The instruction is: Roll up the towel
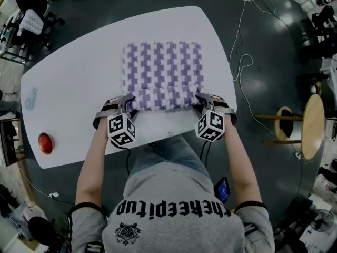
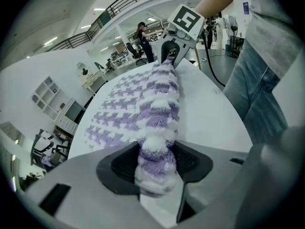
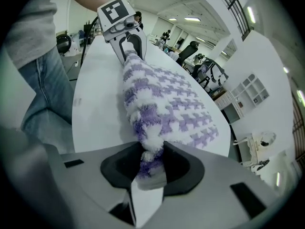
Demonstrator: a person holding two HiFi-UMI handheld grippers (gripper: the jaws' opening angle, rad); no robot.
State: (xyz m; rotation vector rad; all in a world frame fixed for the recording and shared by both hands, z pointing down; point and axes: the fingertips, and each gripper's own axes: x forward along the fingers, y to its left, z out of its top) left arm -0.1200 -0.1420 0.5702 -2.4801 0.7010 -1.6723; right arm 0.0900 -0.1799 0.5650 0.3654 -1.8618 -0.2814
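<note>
1. Desk (image 1: pixel 79 62): white, with rounded corners. It carries all items listed below.

2. Towel (image 1: pixel 163 70): fluffy, with a purple-and-white houndstooth pattern. It lies at the centre of the desk. The far portion is spread flat. The edge nearest the person is turned up into a thick roll that runs from side to side.

3. Left gripper (image 2: pixel 157 163): clenched on the left end of the towel roll. The roll fills the gap between the two dark pads, and both pads bear on the fabric. The gripper points steeply down at the near left corner of the towel.

4. Right gripper (image 3: pixel 153 168): clenched on the right end of the same roll. The pile is pinched narrow between the pads.

5. Red round object (image 1: pixel 46 143): sits near the left edge of the desk, well apart from the towel.

6. Pale blue mark (image 1: pixel 31 98): lies on the desk surface at the far left edge.
</note>
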